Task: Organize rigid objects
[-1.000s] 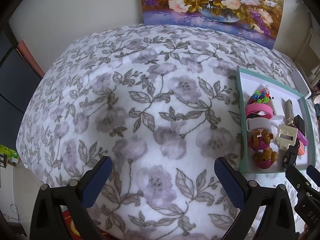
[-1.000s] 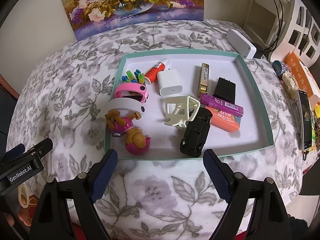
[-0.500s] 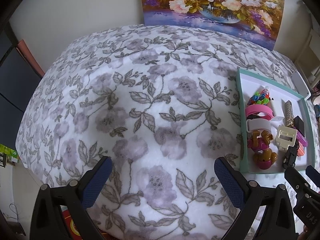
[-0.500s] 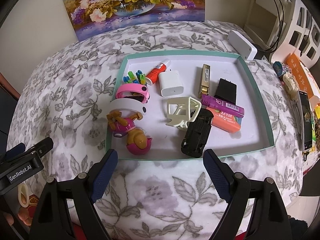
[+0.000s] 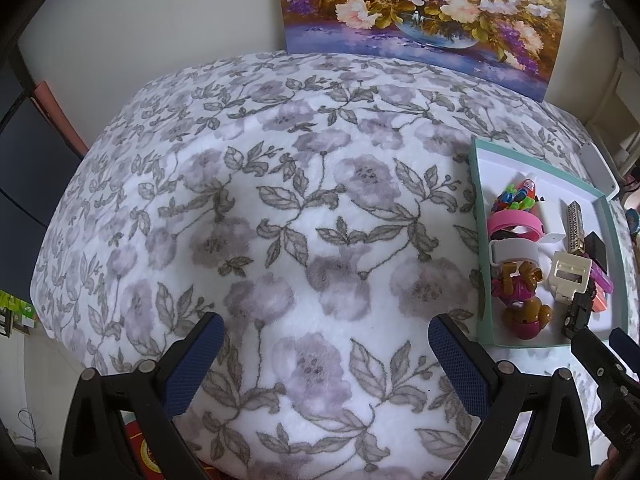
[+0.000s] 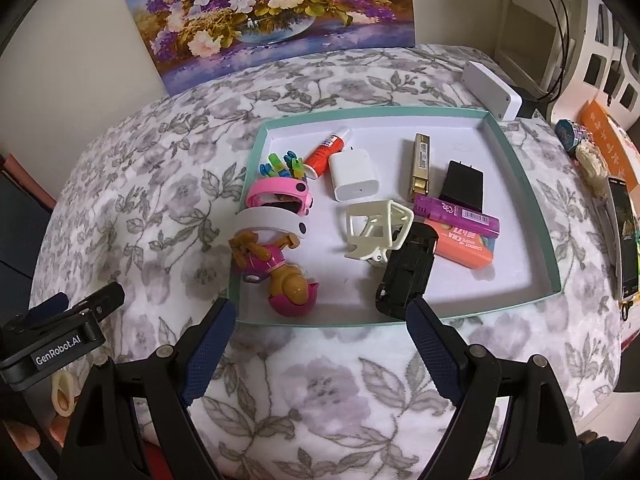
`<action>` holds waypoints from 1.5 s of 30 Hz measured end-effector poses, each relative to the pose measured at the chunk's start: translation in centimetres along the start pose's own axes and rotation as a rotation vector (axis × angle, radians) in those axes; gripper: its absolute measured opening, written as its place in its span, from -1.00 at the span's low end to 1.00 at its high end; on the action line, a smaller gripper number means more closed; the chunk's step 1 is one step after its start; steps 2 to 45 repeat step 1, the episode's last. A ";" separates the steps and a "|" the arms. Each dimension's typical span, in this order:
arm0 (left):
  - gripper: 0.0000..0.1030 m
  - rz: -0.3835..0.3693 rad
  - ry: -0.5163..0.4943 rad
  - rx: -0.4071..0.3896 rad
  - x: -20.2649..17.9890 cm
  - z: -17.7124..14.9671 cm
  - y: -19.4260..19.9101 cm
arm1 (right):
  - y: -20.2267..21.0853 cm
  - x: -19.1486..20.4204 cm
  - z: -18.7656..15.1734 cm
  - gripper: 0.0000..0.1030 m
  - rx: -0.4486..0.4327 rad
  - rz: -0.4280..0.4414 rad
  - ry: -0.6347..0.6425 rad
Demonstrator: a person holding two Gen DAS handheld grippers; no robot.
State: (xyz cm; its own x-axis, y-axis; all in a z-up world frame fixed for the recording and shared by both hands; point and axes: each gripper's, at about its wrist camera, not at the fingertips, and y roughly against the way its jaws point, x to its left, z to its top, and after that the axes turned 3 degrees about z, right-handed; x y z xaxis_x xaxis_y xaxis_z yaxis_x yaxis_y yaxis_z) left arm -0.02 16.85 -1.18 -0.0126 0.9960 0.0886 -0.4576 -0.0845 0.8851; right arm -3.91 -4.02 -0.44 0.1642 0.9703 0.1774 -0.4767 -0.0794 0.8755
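Observation:
A teal-rimmed white tray (image 6: 520, 184) (image 5: 480, 240) lies on the flowered blanket and holds several small objects: a pink band (image 6: 276, 194), a white band (image 6: 268, 220), a dog toy (image 6: 276, 272) (image 5: 520, 300), a white charger (image 6: 354, 176), a cream frame (image 6: 378, 228), a black toy car (image 6: 406, 276), a purple lighter (image 6: 456, 214), an orange eraser (image 6: 464, 248), a gold bar (image 6: 421, 166), a black block (image 6: 464, 184), a glue stick (image 6: 326, 150) and coloured pegs (image 6: 284, 162). My right gripper (image 6: 320, 352) stands open just in front of the tray, holding nothing. My left gripper (image 5: 326, 360) is open over bare blanket, left of the tray.
A flower painting (image 6: 272, 12) leans on the wall behind the bed. A white box (image 6: 490, 90) sits past the tray's far right corner. A phone (image 6: 624, 236) and small items lie at the right edge. White shelving (image 6: 600, 40) stands at the right.
Both views have shifted only slightly; the tray sits a touch lower in the right wrist view. Both grippers stay open and nothing in the tray moved.

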 end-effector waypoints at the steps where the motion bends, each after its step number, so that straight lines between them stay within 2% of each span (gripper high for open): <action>1: 1.00 0.000 0.000 0.000 0.0 0.0 0.0 | 0.0 0.0 0.0 0.71 0.001 -0.004 0.000; 45: 1.00 0.000 0.000 0.000 0.0 0.0 0.0 | 0.0 0.0 0.0 0.71 0.001 -0.004 0.000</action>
